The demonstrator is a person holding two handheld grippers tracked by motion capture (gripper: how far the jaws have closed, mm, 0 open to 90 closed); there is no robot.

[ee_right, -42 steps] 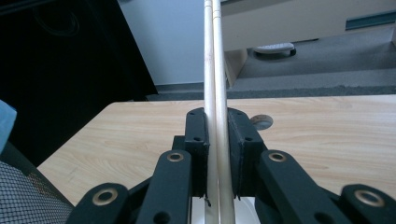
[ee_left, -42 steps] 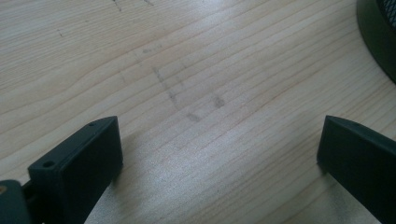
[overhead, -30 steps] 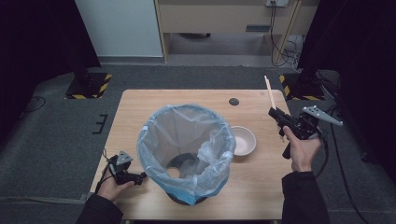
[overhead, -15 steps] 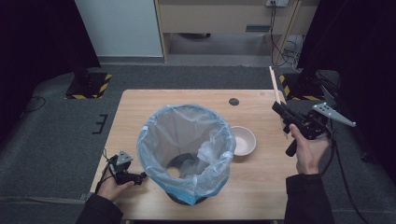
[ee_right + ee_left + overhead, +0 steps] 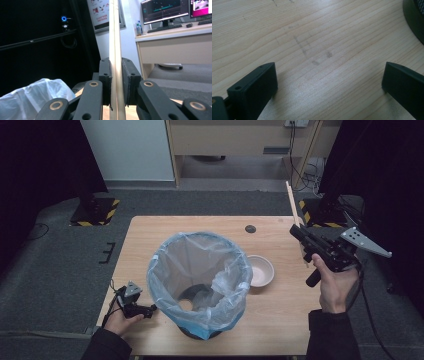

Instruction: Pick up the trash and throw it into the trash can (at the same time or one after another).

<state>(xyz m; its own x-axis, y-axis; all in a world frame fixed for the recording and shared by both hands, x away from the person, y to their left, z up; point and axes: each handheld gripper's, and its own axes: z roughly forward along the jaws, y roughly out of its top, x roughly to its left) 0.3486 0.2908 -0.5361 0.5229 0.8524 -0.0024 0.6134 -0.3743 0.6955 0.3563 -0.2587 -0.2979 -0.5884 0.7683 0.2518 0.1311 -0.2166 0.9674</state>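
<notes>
Down at the near edge of the counter (image 5: 150, 227), the left gripper (image 5: 134, 304) sits low in the person's left hand, right beside the foot of the bin, and in the left gripper view its jaws stand wide apart over bare wood grain, nothing between them, with the bin's dark base (image 5: 415, 20) curving in at the top right corner. Just past it stands the black bin lined with a pale blue plastic bag (image 5: 200, 280), mouth gaping upward, the liner's rim draped over the outside. To the bin's right, close beside it, a small white bowl (image 5: 260, 270) rests on the counter. Over on the right side, the right gripper (image 5: 296, 231) is held up above the counter's edge in the person's right hand, and its jaws are clamped tight on a pair of wooden chopsticks (image 5: 295, 215), which stand nearly upright and tilt slightly; the right gripper view shows the chopsticks (image 5: 115, 50) pinched squarely between the two black pads. Farther back, a small dark round disc (image 5: 250, 228) lies on the counter near its far edge.
</notes>
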